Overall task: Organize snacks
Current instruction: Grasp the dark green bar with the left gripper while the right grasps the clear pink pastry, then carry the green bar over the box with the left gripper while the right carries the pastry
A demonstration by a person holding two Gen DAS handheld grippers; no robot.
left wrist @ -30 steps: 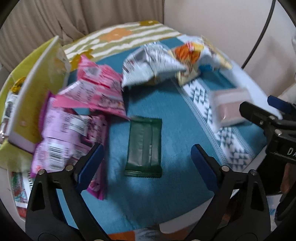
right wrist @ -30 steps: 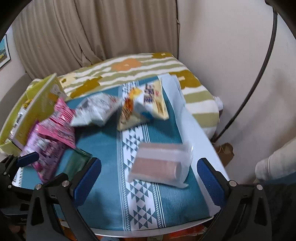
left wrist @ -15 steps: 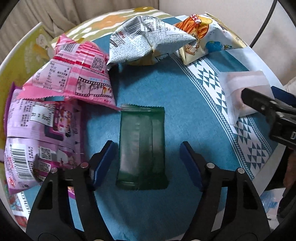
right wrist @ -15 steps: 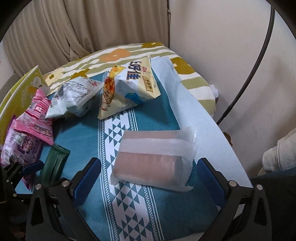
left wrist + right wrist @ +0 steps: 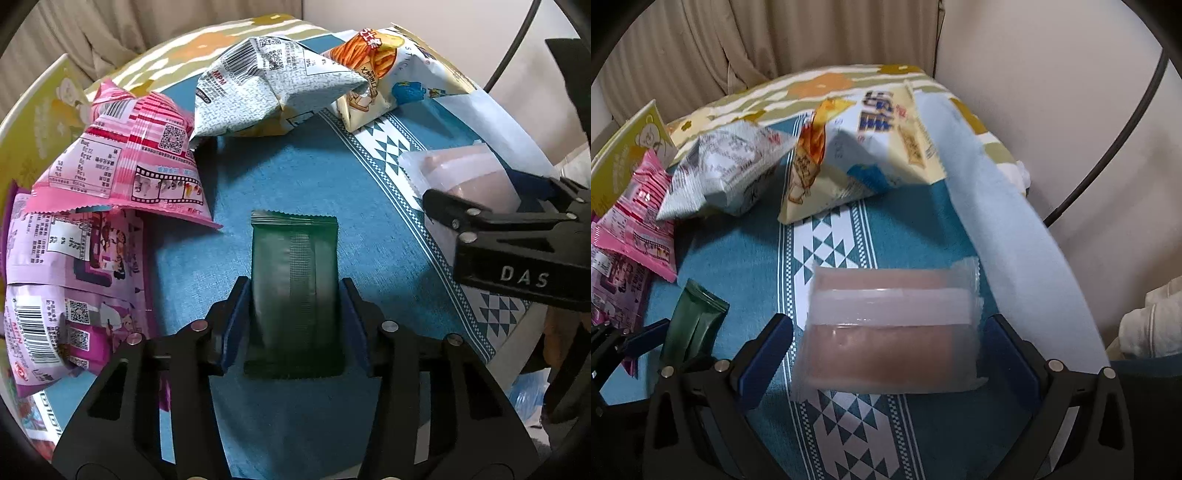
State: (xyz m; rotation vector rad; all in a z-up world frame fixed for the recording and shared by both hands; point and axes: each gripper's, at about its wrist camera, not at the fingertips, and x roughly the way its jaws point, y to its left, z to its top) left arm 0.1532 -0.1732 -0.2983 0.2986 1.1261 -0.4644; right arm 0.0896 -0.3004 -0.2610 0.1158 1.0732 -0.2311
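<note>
Left gripper (image 5: 293, 317) closing, pads now touching green packet (image 5: 293, 266) | right gripper (image 5: 890, 354) spread, lowered around pink pack (image 5: 886, 332)

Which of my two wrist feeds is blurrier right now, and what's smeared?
Right wrist view is blurrier: the clear-wrapped pink snack between the open right claw is motion-smeared. Left wrist view is sharp: the dark green packet shows crisp ridges as the left claw closes on it; both views have fisheye edge bending.

Each claw is matte black plastic: the left claw (image 5: 293, 325) and right claw (image 5: 886, 354) carry blue pads (image 5: 236, 325) on angular, cut-out arms studded with silver screws (image 5: 389, 325). White "DAS" lettering (image 5: 523, 277) marks the right claw's side.
</note>
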